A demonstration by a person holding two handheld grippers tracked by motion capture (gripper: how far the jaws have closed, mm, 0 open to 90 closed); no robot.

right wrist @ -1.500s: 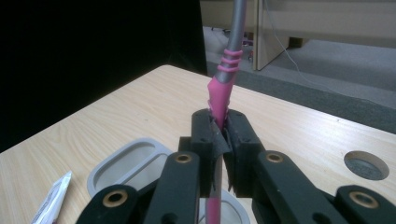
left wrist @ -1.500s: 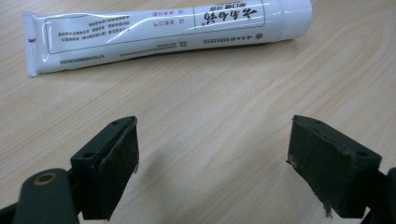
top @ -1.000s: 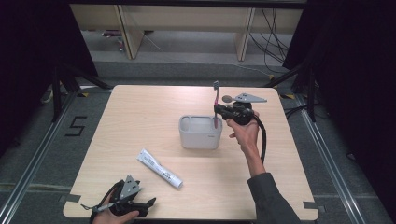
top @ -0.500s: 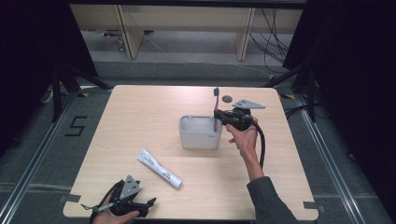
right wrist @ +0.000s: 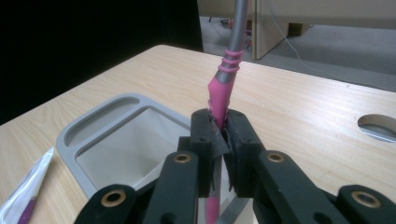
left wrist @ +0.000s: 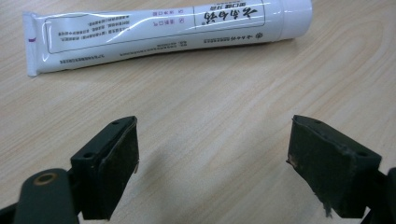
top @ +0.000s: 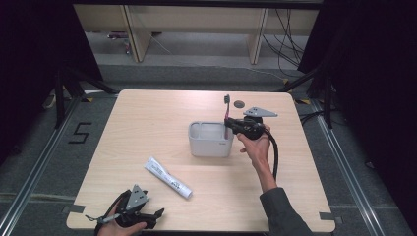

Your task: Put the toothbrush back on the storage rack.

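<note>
Clamped on the pink handle of a toothbrush (top: 226, 110), the right gripper (top: 231, 126) holds it upright at the right edge of the grey holder (top: 210, 145), bristle head up, lower end dipping into the holder's large compartment; the right gripper view shows both pads pressed against the handle (right wrist: 219, 95). Down at the table's (top: 162, 113) near-left edge, the left gripper (top: 160, 214) rests in the person's hand with jaws wide apart and nothing between them, a white toothpaste tube (left wrist: 163, 30) lying flat just beyond.
</note>
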